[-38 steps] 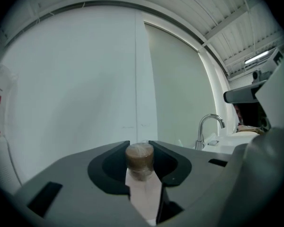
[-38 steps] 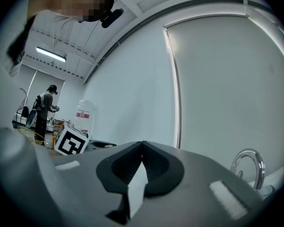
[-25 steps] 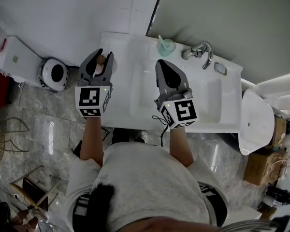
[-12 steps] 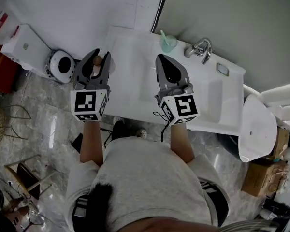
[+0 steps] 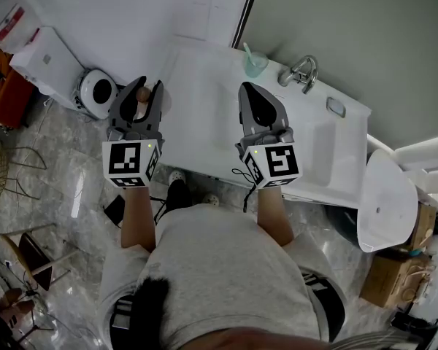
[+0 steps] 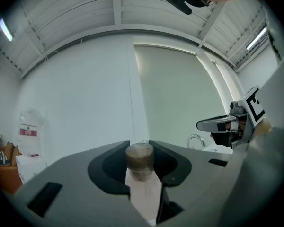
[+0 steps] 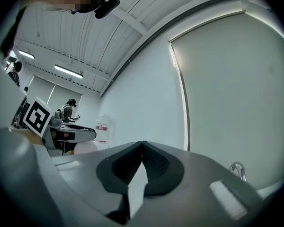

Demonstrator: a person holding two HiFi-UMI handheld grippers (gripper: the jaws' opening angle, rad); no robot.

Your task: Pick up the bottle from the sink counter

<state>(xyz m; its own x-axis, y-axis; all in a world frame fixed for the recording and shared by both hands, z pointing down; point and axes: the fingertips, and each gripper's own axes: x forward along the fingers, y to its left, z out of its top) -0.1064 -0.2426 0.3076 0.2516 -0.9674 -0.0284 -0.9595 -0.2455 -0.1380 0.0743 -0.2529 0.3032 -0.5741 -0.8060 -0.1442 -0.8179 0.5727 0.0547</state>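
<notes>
No legible text, labels or numbers.

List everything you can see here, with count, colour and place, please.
bottle: one, pale body with brown cap, between the left tongs
sink counter: one, white, against the wall
faucet: one, chrome, at the counter's back
cup: one, pale green, beside the faucet
toilet: one, white, right of the counter
round appliance: one, white, on the floor left of the counter
left tongs: one, grey, shut on the bottle, beyond the counter's left edge
right tongs: one, grey, shut and empty, above the counter
</notes>
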